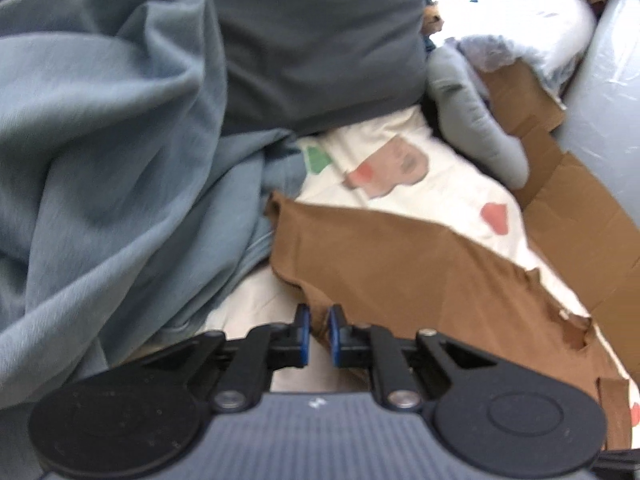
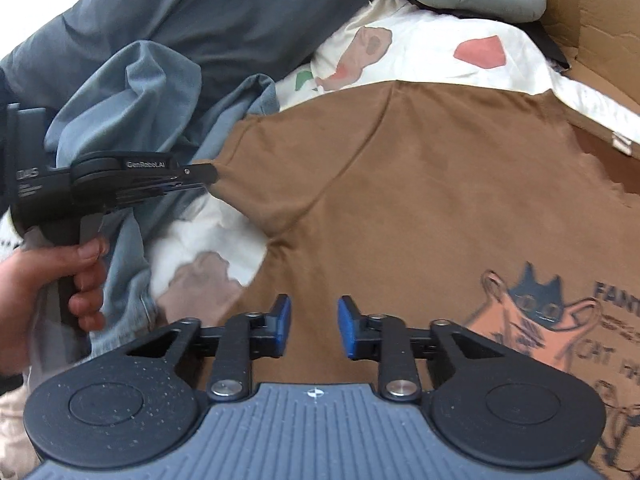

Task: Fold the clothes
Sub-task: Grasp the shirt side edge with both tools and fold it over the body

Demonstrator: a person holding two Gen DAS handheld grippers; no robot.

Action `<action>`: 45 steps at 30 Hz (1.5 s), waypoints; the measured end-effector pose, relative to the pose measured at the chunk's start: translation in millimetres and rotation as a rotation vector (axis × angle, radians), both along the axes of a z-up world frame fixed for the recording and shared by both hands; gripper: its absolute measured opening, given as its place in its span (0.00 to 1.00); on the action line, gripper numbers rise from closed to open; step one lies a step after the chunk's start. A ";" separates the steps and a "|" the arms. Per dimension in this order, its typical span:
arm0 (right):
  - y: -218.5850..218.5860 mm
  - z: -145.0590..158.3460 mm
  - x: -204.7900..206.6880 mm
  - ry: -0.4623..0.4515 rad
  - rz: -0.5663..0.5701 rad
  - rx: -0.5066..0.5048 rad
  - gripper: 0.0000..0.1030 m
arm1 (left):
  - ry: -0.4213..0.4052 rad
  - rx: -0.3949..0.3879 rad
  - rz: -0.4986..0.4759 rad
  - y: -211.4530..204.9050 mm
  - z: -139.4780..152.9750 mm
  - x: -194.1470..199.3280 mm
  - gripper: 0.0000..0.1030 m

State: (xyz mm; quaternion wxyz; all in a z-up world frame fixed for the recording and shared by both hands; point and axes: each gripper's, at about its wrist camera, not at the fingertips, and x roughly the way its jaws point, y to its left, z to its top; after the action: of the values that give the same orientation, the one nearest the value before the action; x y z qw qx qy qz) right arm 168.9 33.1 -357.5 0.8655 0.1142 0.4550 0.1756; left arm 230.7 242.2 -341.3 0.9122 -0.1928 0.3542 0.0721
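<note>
A brown T-shirt (image 2: 420, 184) with a cat print (image 2: 536, 320) lies spread on a white patterned sheet (image 2: 432, 60). In the left wrist view the same brown T-shirt (image 1: 400, 272) runs to the right. My left gripper (image 1: 318, 320) is shut on the hem of its sleeve; from the right wrist view the left gripper (image 2: 210, 178) pinches the sleeve tip, pulling it taut. A hand (image 2: 60, 280) holds its handle. My right gripper (image 2: 314, 320) hovers open over the shirt's side below the armpit, with nothing between its fingers.
A blue-grey garment (image 1: 108, 152) is heaped at the left, with a dark grey pillow (image 1: 320, 40) behind it. A grey stuffed shape (image 1: 472, 120) and a cardboard box (image 1: 580, 220) border the right. White bedding (image 1: 520, 12) lies at the far right.
</note>
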 end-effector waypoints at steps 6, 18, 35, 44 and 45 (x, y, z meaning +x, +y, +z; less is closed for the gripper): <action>23.1 -13.0 11.0 0.013 -0.031 0.064 0.07 | -0.025 -0.008 -0.036 -6.6 16.0 6.4 0.10; 36.7 -34.6 35.8 0.066 -0.196 0.199 0.04 | -0.010 -0.014 -0.102 -9.8 36.1 8.6 0.10; 41.7 -65.0 48.6 0.112 -0.285 0.268 0.01 | -0.016 -0.134 -0.271 -41.3 36.6 6.2 0.09; 41.3 -74.3 45.3 0.091 -0.279 0.270 0.06 | 0.014 -0.219 -0.345 -56.8 22.1 5.9 0.08; 40.3 -74.3 44.7 0.091 -0.275 0.271 0.06 | 0.022 -0.229 -0.354 -58.1 20.4 6.1 0.08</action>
State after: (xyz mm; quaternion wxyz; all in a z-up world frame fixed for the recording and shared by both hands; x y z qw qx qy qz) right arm 213.6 73.4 -431.9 0.8365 0.2986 0.4461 0.1100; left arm 236.8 184.1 -321.0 0.8789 -0.2293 0.3983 -0.1280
